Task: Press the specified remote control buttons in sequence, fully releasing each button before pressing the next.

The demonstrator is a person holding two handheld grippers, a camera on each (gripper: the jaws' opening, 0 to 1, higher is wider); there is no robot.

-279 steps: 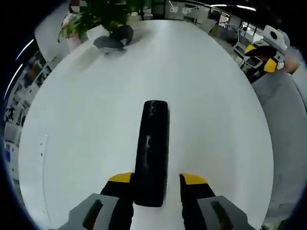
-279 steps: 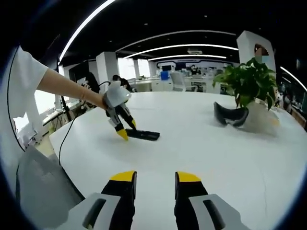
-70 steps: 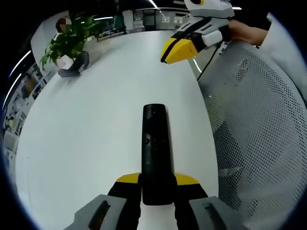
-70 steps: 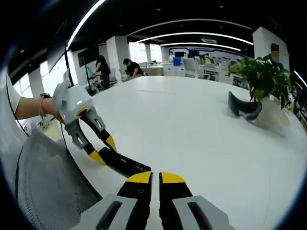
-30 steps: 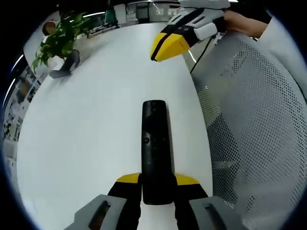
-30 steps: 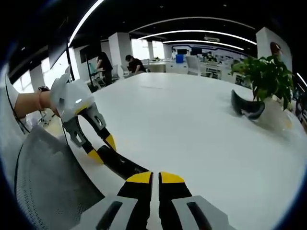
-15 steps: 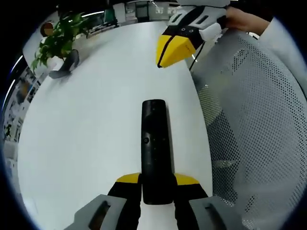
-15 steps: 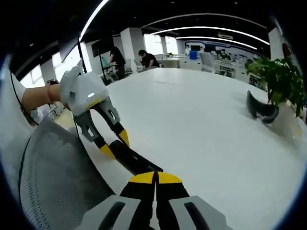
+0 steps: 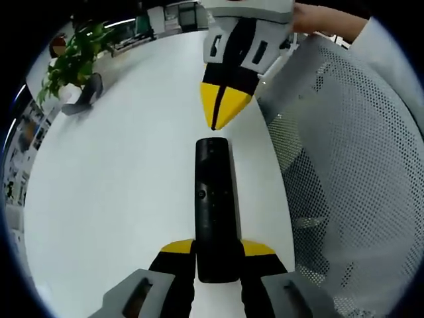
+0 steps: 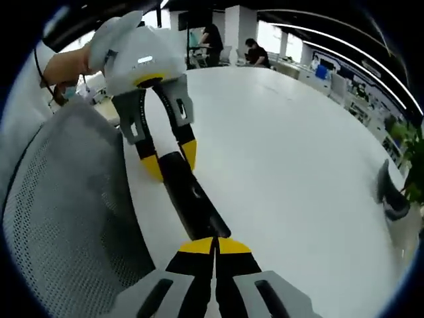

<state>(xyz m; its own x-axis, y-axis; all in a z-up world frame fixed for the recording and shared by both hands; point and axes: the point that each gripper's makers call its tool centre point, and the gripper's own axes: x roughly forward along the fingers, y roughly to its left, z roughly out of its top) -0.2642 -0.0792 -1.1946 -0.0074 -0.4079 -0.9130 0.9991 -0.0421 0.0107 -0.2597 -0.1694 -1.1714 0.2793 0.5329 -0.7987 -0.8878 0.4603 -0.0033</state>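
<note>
A long black remote control [image 9: 214, 199] is held above the white table [image 9: 119, 179], its near end clamped between my left gripper's [image 9: 217, 248] yellow-tipped jaws. In the left gripper view my right gripper [image 9: 224, 119] comes down from the top, shut, its yellow tips a little beyond the remote's far end. In the right gripper view my right gripper [image 10: 214, 246] is shut with its tips at the remote's [image 10: 189, 195] near end; whether they touch it I cannot tell. The left gripper [image 10: 170, 158], held by a hand, grips the remote's far end there.
A grey mesh chair back [image 9: 344, 199] stands close on the right of the left gripper view and on the left [image 10: 66, 218] of the right gripper view. A potted plant [image 9: 63, 63] and a dark curved object [image 9: 83, 103] sit at the table's far side.
My right gripper has swung in over the table and tilted down, so its shut tips now point at the remote's end. The left gripper keeps its hold on the remote.
</note>
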